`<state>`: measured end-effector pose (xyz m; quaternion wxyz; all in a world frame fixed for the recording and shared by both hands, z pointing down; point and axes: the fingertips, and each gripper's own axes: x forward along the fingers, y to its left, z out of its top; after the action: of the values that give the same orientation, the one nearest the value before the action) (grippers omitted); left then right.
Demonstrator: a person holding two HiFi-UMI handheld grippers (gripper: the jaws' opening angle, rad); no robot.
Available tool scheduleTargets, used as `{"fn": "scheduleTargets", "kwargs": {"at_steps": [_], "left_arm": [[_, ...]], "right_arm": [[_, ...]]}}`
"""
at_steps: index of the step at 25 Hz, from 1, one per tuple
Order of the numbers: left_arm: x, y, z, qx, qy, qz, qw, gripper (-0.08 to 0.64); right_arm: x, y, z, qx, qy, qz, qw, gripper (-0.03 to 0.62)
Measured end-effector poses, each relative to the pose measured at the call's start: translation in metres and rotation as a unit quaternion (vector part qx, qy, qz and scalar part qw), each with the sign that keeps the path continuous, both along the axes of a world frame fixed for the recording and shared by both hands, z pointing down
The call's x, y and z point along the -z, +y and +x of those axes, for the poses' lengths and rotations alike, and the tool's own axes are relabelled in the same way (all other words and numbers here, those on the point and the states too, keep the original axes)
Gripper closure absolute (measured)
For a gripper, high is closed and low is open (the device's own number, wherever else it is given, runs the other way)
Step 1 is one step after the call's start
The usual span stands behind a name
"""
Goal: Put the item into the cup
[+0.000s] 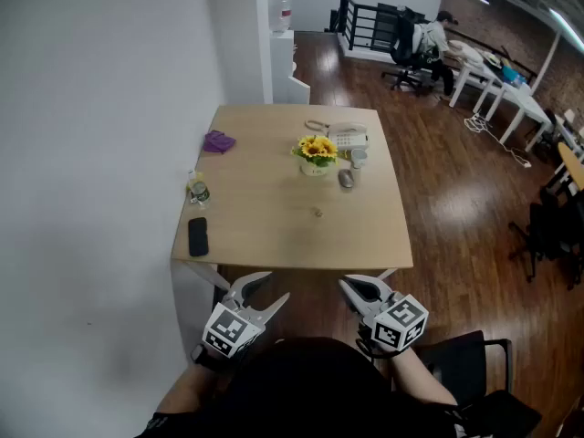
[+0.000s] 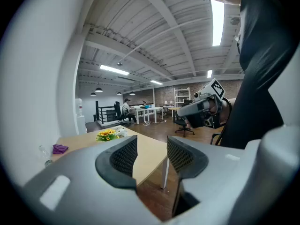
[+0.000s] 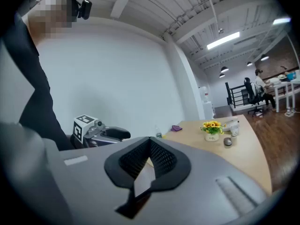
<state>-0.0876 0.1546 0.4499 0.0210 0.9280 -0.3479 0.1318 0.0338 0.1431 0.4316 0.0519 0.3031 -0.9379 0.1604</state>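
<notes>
A small pale item (image 1: 318, 213) lies alone on the wooden table (image 1: 274, 235), near its middle. A small light cup (image 1: 359, 158) stands further back, beside a grey mouse-shaped object (image 1: 346, 178) and a pot of yellow flowers (image 1: 315, 153). Both grippers hang below the table's near edge, close to the person's body. My left gripper (image 1: 262, 292) (image 2: 152, 151) is open with nothing between its pads. My right gripper (image 1: 359, 290) (image 3: 150, 142) has its tips together and holds nothing. The right gripper view shows the cup (image 3: 234, 129) far off.
A black phone (image 1: 198, 236) and a small bottle (image 1: 198, 191) lie along the table's left edge, and a purple cloth (image 1: 218, 141) sits at the back left. A desk telephone (image 1: 345, 136) is behind the flowers. A white wall runs along the left. A black chair (image 1: 474, 372) stands at the lower right.
</notes>
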Motion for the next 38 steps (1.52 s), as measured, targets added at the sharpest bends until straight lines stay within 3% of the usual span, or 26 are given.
{"fn": "scheduleTargets", "kwargs": {"at_steps": [12, 25, 38], "left_arm": [[-0.004, -0.008, -0.033, -0.009, -0.012, 0.000, 0.9999, 0.368], [-0.010, -0.023, -0.051, -0.027, 0.000, 0.005, 0.9996, 0.368], [-0.030, -0.096, -0.036, -0.008, -0.006, -0.014, 0.9999, 0.368]], "right_arm": [[0.001, -0.008, -0.029, -0.017, 0.017, 0.017, 1.000, 0.584], [-0.021, -0.044, -0.037, -0.040, 0.068, 0.019, 0.997, 0.584], [-0.078, -0.153, -0.020, -0.013, 0.167, 0.021, 0.986, 0.583]]}}
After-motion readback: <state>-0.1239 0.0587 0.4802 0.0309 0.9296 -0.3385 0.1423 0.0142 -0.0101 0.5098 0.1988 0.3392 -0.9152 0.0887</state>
